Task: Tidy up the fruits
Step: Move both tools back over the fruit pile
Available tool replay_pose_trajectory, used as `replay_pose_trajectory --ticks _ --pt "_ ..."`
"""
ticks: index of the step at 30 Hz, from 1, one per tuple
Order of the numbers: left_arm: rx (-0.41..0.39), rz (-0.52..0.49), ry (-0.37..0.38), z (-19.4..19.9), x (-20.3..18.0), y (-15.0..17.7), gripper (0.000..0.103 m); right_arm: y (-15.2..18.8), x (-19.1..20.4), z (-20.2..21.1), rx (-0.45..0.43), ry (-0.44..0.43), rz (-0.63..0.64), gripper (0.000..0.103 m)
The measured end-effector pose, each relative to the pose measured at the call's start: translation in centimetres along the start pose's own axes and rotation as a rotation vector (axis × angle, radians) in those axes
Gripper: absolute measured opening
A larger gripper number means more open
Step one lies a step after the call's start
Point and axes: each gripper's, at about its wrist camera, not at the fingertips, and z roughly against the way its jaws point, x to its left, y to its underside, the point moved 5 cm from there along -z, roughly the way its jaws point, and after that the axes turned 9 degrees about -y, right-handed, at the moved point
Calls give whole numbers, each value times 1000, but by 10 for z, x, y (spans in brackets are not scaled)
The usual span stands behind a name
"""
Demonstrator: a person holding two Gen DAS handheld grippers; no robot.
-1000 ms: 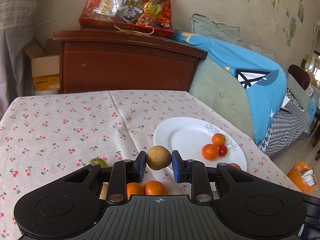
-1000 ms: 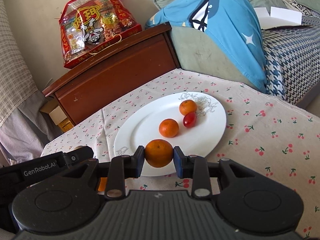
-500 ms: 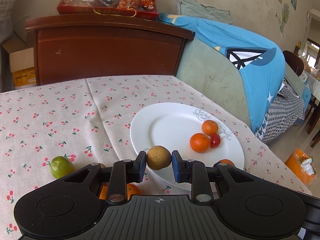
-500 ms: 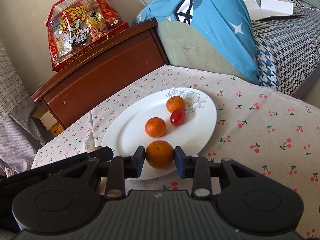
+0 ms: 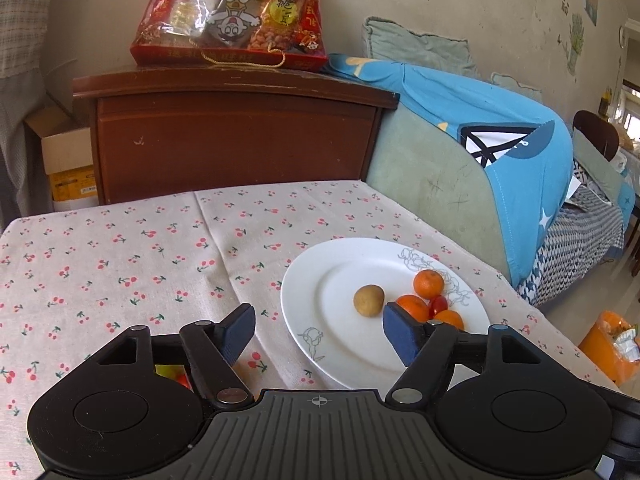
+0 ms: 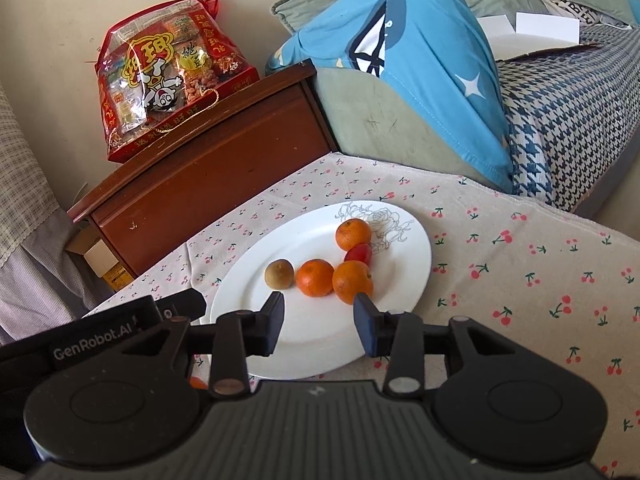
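Both grippers are hanging over the near rim of the white plate (image 6: 404, 280), jaws just opening and gripping nothing: the left gripper (image 5: 318, 334) is spreading wide with the brown fruit (image 5: 368, 300) lying free just ahead, and the right gripper (image 6: 319, 322) is parting more narrowly behind the nearest orange (image 6: 352, 282). Backing each one straight out, pads clear of the clustered fruit, is probably what is keeping anything from rolling.
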Motion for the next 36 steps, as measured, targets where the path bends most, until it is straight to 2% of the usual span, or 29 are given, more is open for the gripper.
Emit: replay_pose_trajectory --ticks 10,27,36 --pt "48 -5 -87 24 16 4 81 11 18 8 48 -39 37 44" --pt "93 17 -148 50 42 20 81 29 40 15 135 -90 97 44" --pt "106 80 -207 60 83 30 81 52 62 12 205 -155 162 45"
